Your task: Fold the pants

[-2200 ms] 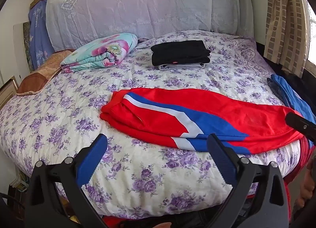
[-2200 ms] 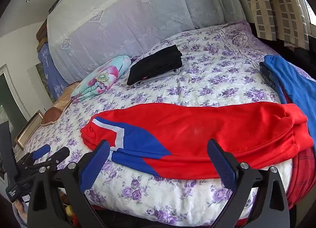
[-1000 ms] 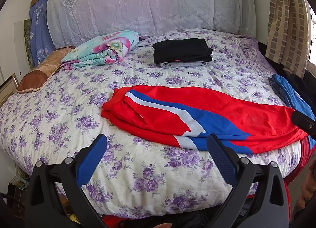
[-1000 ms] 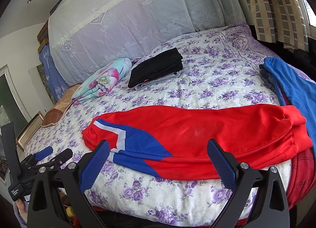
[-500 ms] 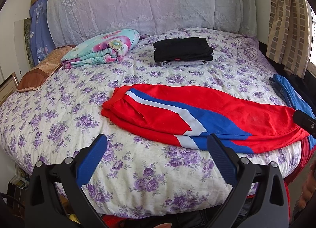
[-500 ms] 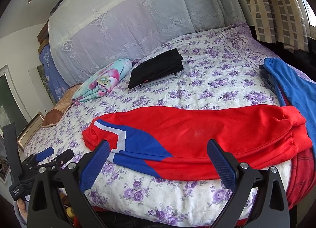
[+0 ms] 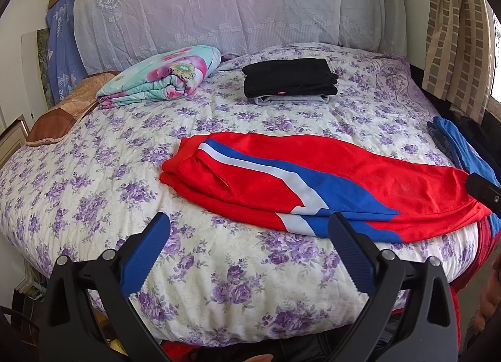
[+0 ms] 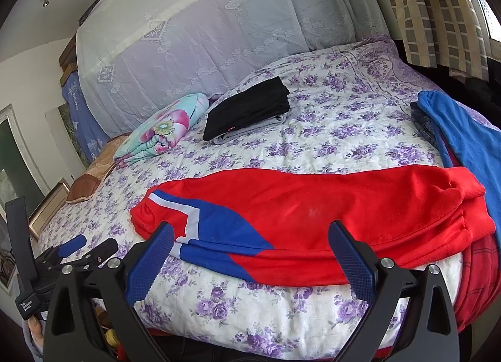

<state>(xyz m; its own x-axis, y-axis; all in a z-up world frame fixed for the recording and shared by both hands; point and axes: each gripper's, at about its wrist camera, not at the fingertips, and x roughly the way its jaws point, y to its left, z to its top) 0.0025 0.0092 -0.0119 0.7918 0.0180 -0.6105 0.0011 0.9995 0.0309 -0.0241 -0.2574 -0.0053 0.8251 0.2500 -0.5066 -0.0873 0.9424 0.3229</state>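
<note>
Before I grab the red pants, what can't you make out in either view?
- Red pants, left view: cuff end hidden behind the right gripper.
- Right view: the pants' near edge is behind the fingers.
- Small red tag on the black folded clothes: too small to read.
- Blue garment: cut off by the frame edge.

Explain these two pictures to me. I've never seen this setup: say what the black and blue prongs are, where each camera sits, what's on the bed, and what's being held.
There is no robot: a person holds a two-finger gripper in each hand, with a camera on each looking forward along its fingers. One picture is from the left gripper, the other from the right gripper. Both are open and hold nothing. On the bed red pants with a blue and white stripe lie flat near the front edge. Behind them are folded black clothes and a folded floral blanket. A blue garment lies at the right edge.
</note>
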